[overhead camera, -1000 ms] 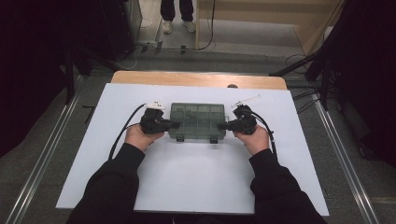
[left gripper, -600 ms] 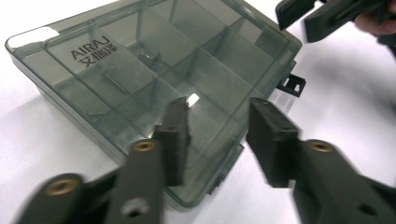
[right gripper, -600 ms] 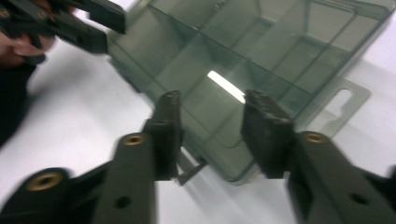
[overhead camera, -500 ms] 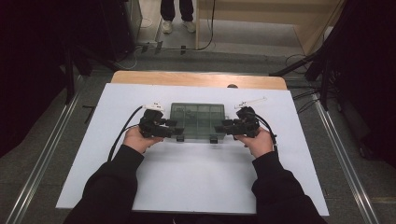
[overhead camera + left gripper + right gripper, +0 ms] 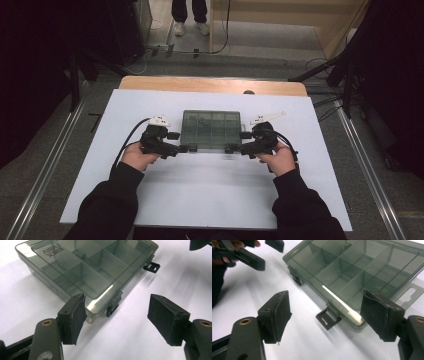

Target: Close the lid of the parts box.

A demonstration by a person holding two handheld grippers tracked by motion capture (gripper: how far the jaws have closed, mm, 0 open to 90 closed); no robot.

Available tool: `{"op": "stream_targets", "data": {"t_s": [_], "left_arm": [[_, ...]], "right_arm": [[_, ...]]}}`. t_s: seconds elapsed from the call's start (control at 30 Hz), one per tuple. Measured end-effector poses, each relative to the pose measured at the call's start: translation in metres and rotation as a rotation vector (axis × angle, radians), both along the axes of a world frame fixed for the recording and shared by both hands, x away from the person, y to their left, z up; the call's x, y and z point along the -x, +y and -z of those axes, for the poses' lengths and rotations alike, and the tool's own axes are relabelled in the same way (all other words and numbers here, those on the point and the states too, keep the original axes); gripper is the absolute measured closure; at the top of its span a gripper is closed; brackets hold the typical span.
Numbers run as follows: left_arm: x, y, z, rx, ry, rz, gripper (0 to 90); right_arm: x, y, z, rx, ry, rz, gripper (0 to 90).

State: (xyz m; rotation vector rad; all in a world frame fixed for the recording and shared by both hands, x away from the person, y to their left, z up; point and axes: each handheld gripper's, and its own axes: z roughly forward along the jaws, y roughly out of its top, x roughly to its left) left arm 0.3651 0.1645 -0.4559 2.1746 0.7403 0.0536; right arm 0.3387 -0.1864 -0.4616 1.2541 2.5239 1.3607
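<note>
Organizer box [image 5: 85, 272] with "AIRAJ" lid lettering legible in left gripper view.

Your left gripper [image 5: 116, 322] has just been opening, its fingers [image 5: 73, 318] standing apart with nothing between them, before the smoky compartment box's [image 5: 87, 267] near latch [image 5: 113, 307] on the white worktop [image 5: 140, 280].

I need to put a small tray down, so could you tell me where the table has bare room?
Bare white sheet lies between the forearms, near the person, and beyond the compartment box. It is crowded along the box's near edge, where the left gripper and right gripper stand open.
</note>
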Motion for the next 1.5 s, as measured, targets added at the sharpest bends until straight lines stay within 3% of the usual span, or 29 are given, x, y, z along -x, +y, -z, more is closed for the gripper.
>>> {"op": "stream_targets", "data": {"t_s": [0.3,0.63,0.93,1.0,1.2,1.3,1.4,1.5], "left_arm": [[0.018,0.014,0.0,0.019,-0.023,0.001,30.2],[0.032,0.029,0.009,-0.004,-0.035,-0.01,30.2],[0.045,0.049,0.016,-0.014,-0.041,-0.035,30.2],[0.048,0.055,0.018,-0.015,-0.038,-0.045,30.2],[0.055,0.07,0.024,-0.025,-0.026,-0.064,30.1],[0.057,0.077,0.025,-0.029,-0.026,-0.071,30.1],[0.06,0.082,0.026,-0.047,-0.026,-0.081,30.1],[0.062,0.088,0.028,-0.039,-0.027,-0.092,30.1]], "right_arm": [[0.018,-0.003,0.005,0.033,-0.013,-0.03,22.4],[0.029,-0.007,0.007,0.114,0.044,-0.069,20.3],[0.036,-0.018,0.006,0.115,0.04,-0.056,19.8],[0.039,-0.02,0.008,0.095,0.035,-0.046,20.1],[0.048,-0.03,0.012,0.113,0.032,-0.034,20.2],[0.053,-0.035,0.014,0.094,0.022,-0.023,20.1],[0.059,-0.041,0.019,0.112,0.022,-0.015,20.0],[0.063,-0.046,0.026,0.115,0.017,0.004,20.0]]}}
